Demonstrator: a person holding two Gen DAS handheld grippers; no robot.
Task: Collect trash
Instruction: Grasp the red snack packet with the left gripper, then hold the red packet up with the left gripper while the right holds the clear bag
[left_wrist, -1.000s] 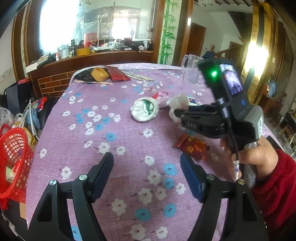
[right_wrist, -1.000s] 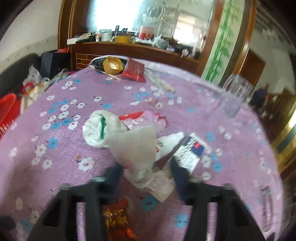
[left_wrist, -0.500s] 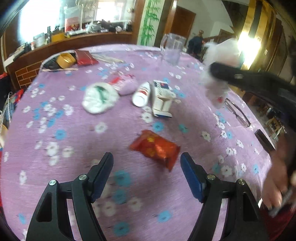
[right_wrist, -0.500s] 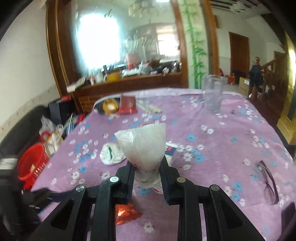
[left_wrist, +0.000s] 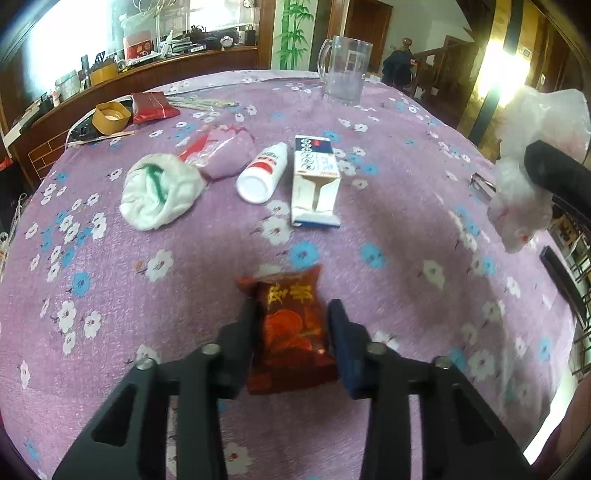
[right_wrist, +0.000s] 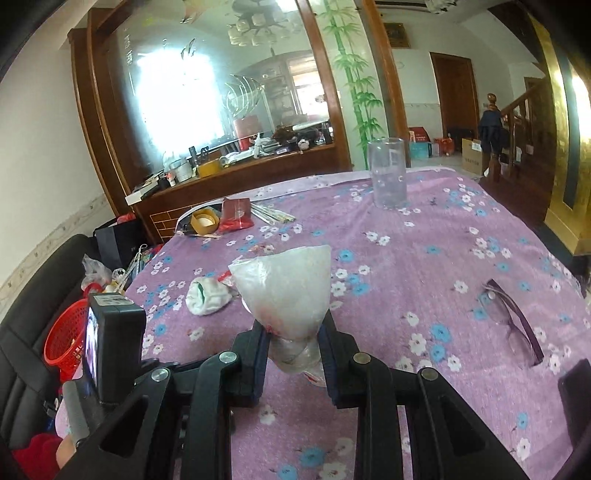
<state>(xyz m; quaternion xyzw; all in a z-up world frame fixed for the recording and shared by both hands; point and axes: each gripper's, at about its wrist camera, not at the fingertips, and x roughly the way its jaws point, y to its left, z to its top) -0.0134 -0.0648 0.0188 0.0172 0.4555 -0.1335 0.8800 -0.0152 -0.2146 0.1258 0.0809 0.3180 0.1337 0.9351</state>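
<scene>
The left gripper (left_wrist: 293, 321) is pointing down at the purple flowered tablecloth (left_wrist: 406, 229), and its jaws have just been closing around the red snack packet (left_wrist: 291, 328), which is lying flat on the cloth at about 6 o'clock in the left wrist view. The left finger is meeting the packet's edge, while on the right side a thin gap may remain, so whether the pads are already pressing is hard to tell.

The right gripper (right_wrist: 293, 349) is pinching the twisted neck of a clear plastic bag (right_wrist: 286, 288), holding it lifted clear of the table with its wide end flaring upward. From the left wrist camera that same bag is showing at 3 o'clock, at the frame's right edge.

More trash is sitting on the cloth toward 12 o'clock of the packet: a white crumpled wad with a green streak (left_wrist: 160, 190) at about 11 o'clock, a crumpled clear wrapper with red print (left_wrist: 221, 155) just beside it, a white bottle (left_wrist: 262, 173) lying on its side, and an opened carton (left_wrist: 316, 181) beside the bottle

A red basket (right_wrist: 68, 339) is standing off the table at 9 o'clock in the right wrist view
</scene>
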